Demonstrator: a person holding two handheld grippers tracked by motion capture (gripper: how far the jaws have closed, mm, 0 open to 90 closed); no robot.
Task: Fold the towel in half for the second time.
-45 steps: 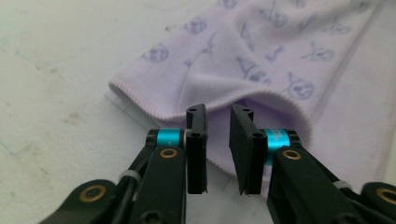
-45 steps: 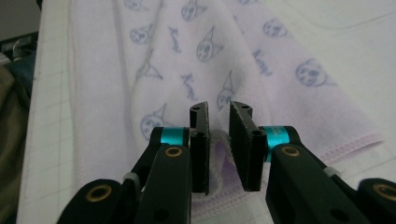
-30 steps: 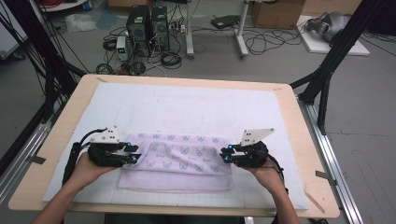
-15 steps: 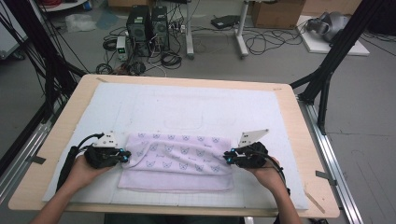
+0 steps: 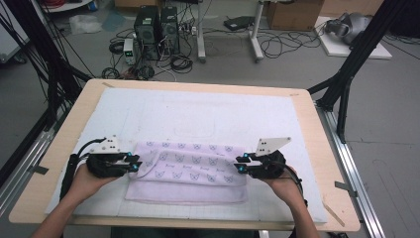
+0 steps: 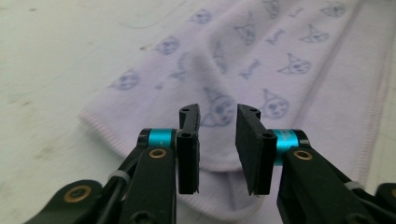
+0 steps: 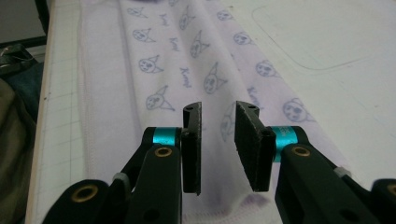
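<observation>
While the folded towel is lying lengthwise across the surface, the left tongs are gaping narrowly over its left end and the right tongs are gaping narrowly over its right end, both having just reopened, gripping nothing.

The left gripper hovers over the lilac printed towel, its fingers parted, gripping nothing.

One lilac printed towel, one white mat, one wooden table, two computer towers.
</observation>
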